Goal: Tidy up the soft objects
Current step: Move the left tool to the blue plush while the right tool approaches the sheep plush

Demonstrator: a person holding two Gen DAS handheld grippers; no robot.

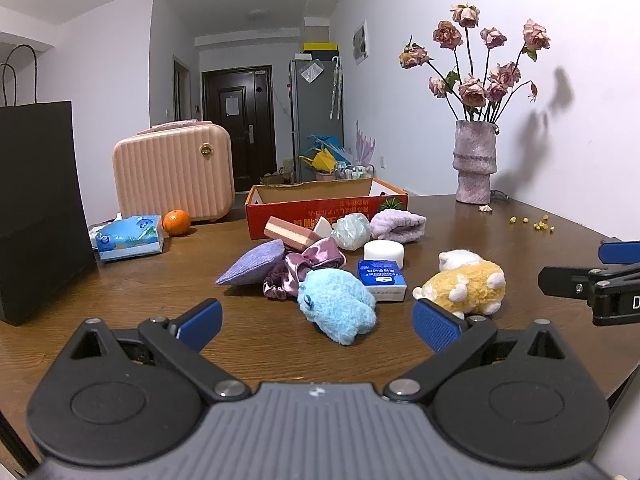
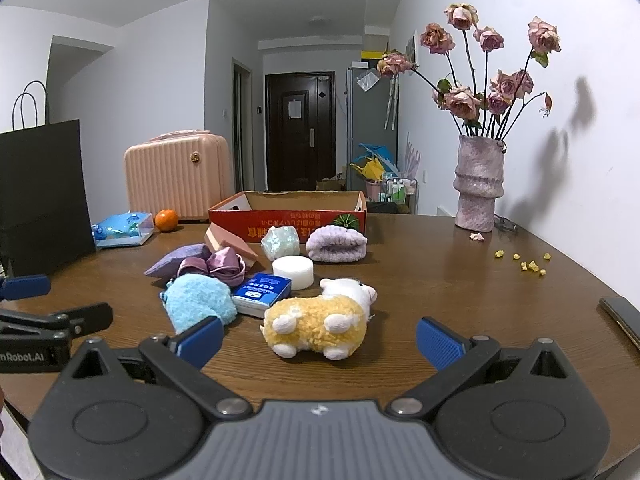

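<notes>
The left gripper (image 1: 318, 326) is wide open and holds nothing; it hangs above the wooden table (image 1: 160, 280), just in front of the blue plush toy (image 1: 338, 304). The right gripper (image 2: 320, 340) is also wide open and empty, and the yellow plush toy (image 2: 318, 326) lies on its side on the table between its fingers, not touching them. Behind the toys lie a small tissue pack (image 2: 262, 292), a white round sponge (image 2: 293, 272), a purple satin scrunchie (image 2: 224, 266), a purple pouch (image 2: 176, 260) and a rolled lilac towel (image 2: 336, 243). The red cardboard box (image 2: 288, 216) stands open behind them.
</notes>
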